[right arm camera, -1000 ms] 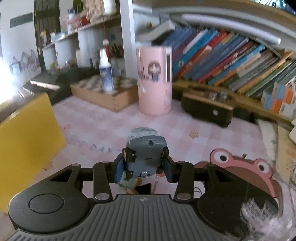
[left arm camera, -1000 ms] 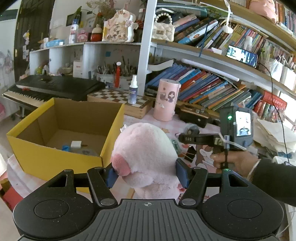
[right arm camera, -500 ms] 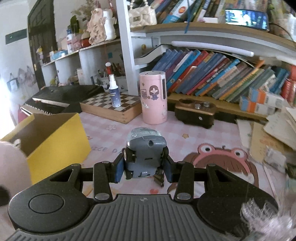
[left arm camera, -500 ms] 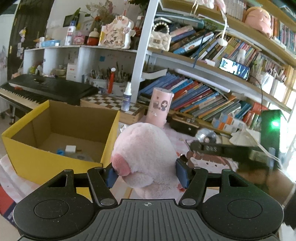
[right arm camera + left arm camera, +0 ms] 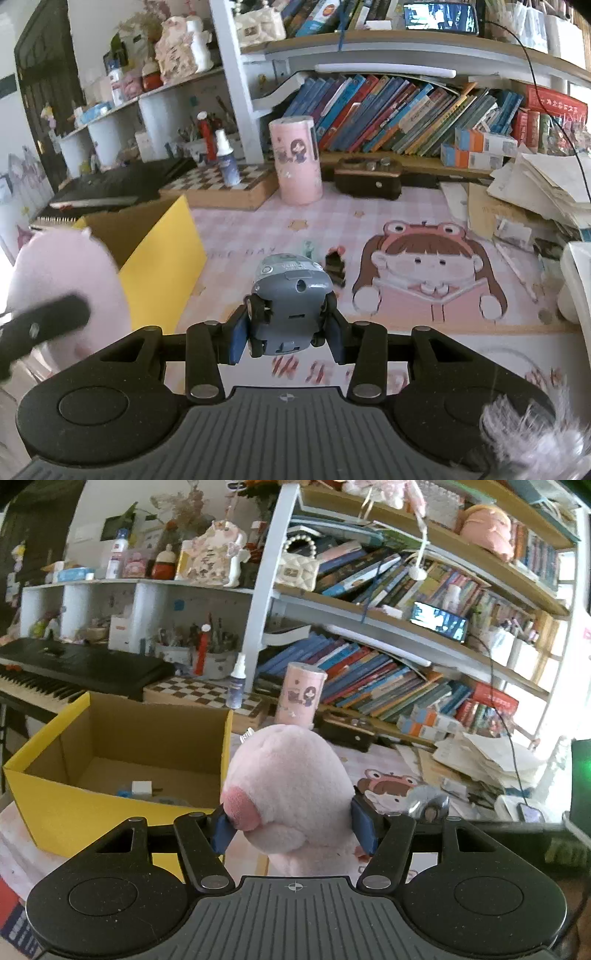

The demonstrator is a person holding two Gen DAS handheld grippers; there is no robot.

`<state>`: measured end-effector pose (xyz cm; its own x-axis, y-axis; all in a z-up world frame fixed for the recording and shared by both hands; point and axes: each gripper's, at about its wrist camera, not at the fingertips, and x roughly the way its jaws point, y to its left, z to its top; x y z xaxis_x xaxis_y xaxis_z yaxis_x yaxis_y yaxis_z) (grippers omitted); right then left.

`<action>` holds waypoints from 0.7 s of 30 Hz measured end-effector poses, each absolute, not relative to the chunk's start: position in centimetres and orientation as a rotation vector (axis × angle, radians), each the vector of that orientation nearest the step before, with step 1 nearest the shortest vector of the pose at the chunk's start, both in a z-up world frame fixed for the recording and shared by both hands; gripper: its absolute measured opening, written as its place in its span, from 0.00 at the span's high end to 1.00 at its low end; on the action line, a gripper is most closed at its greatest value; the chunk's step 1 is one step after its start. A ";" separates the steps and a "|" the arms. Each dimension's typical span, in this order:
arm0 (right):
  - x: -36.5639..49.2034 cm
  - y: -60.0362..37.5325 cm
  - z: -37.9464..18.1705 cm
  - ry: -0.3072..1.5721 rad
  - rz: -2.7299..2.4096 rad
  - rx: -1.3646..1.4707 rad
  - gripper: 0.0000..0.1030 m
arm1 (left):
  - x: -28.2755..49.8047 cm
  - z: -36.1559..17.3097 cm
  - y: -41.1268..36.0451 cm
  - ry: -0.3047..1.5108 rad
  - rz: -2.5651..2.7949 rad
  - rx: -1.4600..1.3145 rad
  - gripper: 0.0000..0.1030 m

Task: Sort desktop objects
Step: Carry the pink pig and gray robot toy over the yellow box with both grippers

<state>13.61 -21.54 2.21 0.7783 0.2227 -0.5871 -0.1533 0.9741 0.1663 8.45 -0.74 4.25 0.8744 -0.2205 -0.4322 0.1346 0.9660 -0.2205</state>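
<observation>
My left gripper (image 5: 293, 829) is shut on a pink plush toy (image 5: 288, 790), held above the desk just right of the open yellow cardboard box (image 5: 48, 805). A small white item and a blue one lie on the box floor. My right gripper (image 5: 288, 338) is shut on a grey toy car (image 5: 290, 295), held above the pink checked desk mat (image 5: 258, 225). In the right wrist view the plush toy (image 5: 62, 280) and the left gripper's finger (image 5: 48, 321) show at the far left beside the box (image 5: 162, 258). The toy car (image 5: 424, 803) peeks in at the right of the left wrist view.
A pink cylinder (image 5: 295, 158), a spray bottle on a chessboard (image 5: 229, 184), a dark brown case (image 5: 369, 177) and rows of books stand at the back. Small dark clips (image 5: 334, 266) lie on the mat. Loose papers (image 5: 535, 192) pile at the right. A keyboard (image 5: 74, 668) sits behind the box.
The right gripper rose and pulled back with the toy car, so more of the desk and the plush toy now show. The left gripper shifted with the plush toy beside the box.
</observation>
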 end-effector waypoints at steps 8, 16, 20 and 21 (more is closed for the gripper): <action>9.7 -18.5 1.4 0.695 0.167 0.086 0.61 | 6.4 3.4 2.1 0.497 -0.240 -0.197 0.39; 6.0 -15.2 1.0 0.725 0.156 0.062 0.61 | 4.0 2.3 4.8 0.540 -0.260 -0.196 0.39; 4.3 -13.4 0.4 0.745 0.156 0.061 0.61 | 2.6 1.6 6.3 0.569 -0.261 -0.194 0.39; 3.9 -12.9 0.3 0.750 0.158 0.062 0.61 | 2.2 1.5 6.7 0.574 -0.259 -0.193 0.39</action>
<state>3.86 -12.94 0.27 0.7202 0.1646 -0.6740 -0.1205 0.9864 0.1122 2.20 6.68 1.45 0.8084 -0.2946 -0.5096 0.1875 0.9495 -0.2515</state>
